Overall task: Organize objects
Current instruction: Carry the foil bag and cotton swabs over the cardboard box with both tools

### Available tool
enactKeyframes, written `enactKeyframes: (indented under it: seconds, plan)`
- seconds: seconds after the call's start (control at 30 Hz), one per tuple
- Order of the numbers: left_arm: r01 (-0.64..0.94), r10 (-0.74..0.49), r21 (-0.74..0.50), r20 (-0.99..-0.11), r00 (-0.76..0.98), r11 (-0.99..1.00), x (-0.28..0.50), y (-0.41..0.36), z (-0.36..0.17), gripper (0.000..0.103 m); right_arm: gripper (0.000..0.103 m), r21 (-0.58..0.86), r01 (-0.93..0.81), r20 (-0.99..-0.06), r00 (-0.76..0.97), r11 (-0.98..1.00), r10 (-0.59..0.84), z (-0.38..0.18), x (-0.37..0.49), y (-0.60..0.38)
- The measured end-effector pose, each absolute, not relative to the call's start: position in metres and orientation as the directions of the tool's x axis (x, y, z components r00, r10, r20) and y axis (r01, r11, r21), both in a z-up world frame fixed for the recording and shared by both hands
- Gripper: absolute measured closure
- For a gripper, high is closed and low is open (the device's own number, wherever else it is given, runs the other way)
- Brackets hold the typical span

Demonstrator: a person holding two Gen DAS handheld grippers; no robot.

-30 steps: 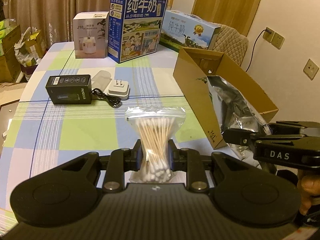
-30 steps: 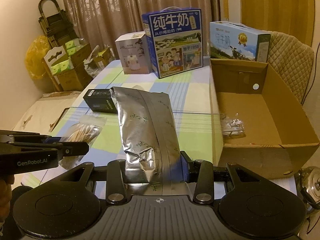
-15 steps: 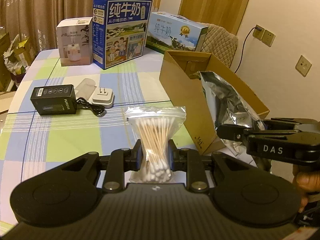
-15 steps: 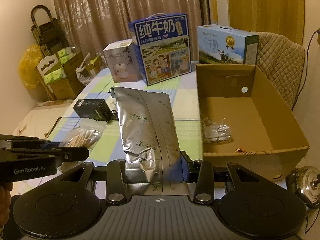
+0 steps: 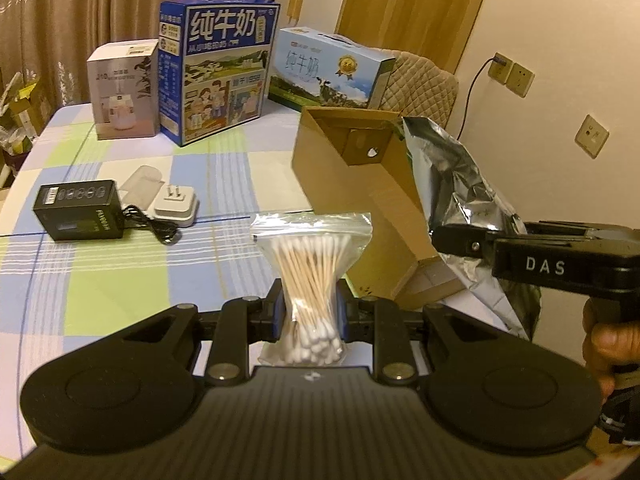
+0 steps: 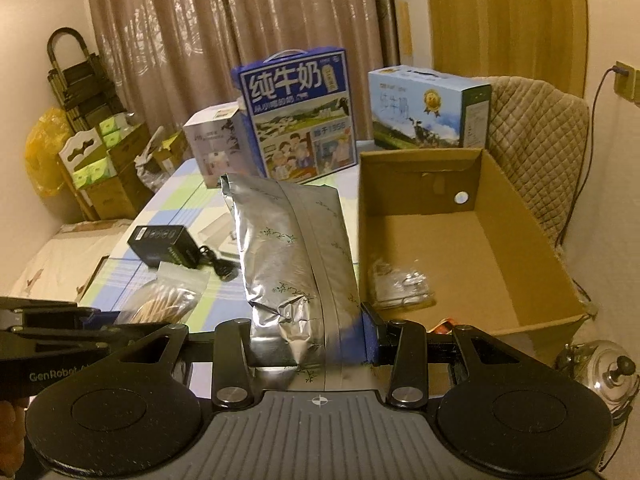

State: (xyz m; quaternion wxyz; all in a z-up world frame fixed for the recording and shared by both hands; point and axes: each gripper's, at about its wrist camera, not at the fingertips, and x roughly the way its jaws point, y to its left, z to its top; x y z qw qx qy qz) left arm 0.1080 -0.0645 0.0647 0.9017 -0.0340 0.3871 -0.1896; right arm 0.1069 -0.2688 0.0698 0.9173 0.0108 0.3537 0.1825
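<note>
The right gripper (image 6: 308, 340), clamped on the foil pouch (image 6: 296, 256) (long axis upright), is nearer the cardboard box (image 6: 520, 264) at the tabletop's right edge than the left gripper (image 5: 308, 312), clamped on the cotton-swab bag (image 5: 310, 276).

Cardboard box (image 5: 372, 184) stands right of charger (image 5: 78, 210) on table (image 5: 120, 280).

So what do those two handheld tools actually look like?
Both are matte black plastic. The left tool has blue pads on its fingers, round discs and silver screws at its base. The right tool looks the same; its side reads "DAS", the left's "GenRobot".
</note>
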Motion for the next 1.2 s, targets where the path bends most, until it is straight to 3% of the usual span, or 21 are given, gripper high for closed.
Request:
enactKeyframes:
  seconds: [1.2]
  plan:
    - [0.440, -0.486, -0.253, -0.660, 0.572, 0.862, 0.188, -0.187, 0.071, 0.083, 0.065, 0.093, -0.188, -0.648, 0.734, 0.978, 0.202, 0.083, 0.184, -0.377]
